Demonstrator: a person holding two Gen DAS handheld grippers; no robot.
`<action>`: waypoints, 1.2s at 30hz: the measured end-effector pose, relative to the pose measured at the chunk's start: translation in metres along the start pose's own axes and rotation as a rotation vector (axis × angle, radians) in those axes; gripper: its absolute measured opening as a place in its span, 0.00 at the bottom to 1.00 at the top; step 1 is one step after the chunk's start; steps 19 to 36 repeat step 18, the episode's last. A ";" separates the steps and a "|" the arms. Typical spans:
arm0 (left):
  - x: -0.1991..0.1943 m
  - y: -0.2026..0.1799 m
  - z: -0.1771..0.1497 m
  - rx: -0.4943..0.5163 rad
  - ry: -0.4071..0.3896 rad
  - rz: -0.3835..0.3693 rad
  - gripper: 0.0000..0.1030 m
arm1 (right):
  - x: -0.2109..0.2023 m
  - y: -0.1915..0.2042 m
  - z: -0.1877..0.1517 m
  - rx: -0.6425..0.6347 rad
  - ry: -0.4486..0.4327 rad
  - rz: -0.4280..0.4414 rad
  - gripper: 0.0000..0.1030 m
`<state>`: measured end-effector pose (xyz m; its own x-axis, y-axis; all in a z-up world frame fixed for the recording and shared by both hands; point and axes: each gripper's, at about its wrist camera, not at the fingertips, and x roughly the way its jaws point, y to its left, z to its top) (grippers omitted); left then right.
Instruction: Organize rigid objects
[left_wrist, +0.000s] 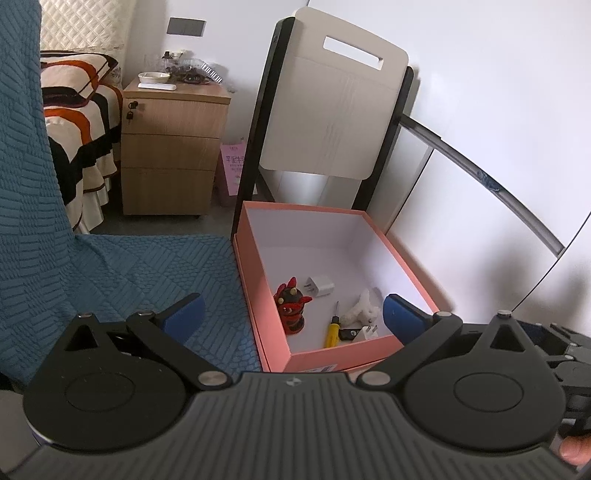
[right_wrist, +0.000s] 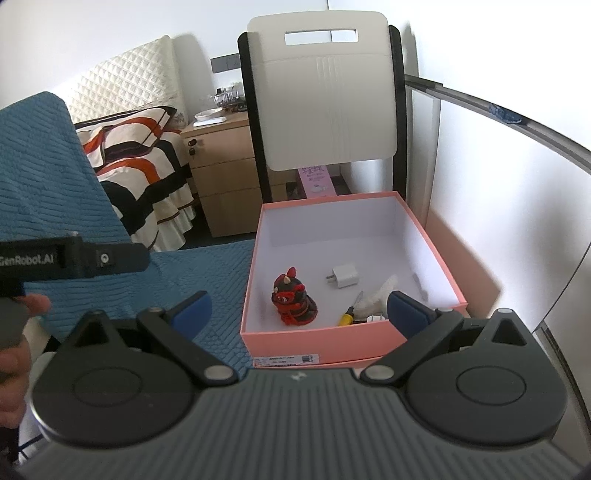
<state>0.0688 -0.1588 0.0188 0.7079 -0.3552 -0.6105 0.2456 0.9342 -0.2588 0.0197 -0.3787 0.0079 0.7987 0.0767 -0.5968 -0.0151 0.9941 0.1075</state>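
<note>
The pink box (right_wrist: 314, 338) stands open on the blue quilted cover (right_wrist: 207, 273), its right side close to the white wall (right_wrist: 480, 184) and its far edge at the foot of a white-backed chair (right_wrist: 325, 110). Inside, the red and black figurine (right_wrist: 293, 301) stands upright near the box's 7 o'clock corner, with bare white floor behind it toward 12 o'clock. The white charger plug (right_wrist: 343, 278) lies apart at the centre. At 5 o'clock, a yellow-handled screwdriver (left_wrist: 332, 328), a white fuzzy thing (left_wrist: 360, 308) and a second white plug (left_wrist: 370, 329) crowd together, partly hidden by the box wall and a blue fingertip; what the fuzzy thing is cannot be told. A label on the box's near outer wall is too small to read. The left gripper (left_wrist: 293, 314) has its jaws spread wide, empty; the right gripper (right_wrist: 301, 308) likewise stands spread and empty. In the right wrist view, at 9 o'clock, a black bar reads "GenRobot.AI" (right_wrist: 27, 260), cut off by the frame. A pink bag (left_wrist: 232, 168) beside the wooden cabinet (left_wrist: 170, 147) bears print too blurred to read.
</note>
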 end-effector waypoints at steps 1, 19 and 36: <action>0.000 -0.001 0.000 0.004 0.001 0.001 1.00 | 0.001 -0.001 0.000 0.001 0.000 -0.002 1.00; 0.005 -0.003 -0.004 0.015 0.012 0.013 1.00 | 0.005 -0.004 -0.005 0.004 0.016 -0.011 1.00; 0.005 -0.003 -0.004 0.015 0.012 0.013 1.00 | 0.005 -0.004 -0.005 0.004 0.016 -0.011 1.00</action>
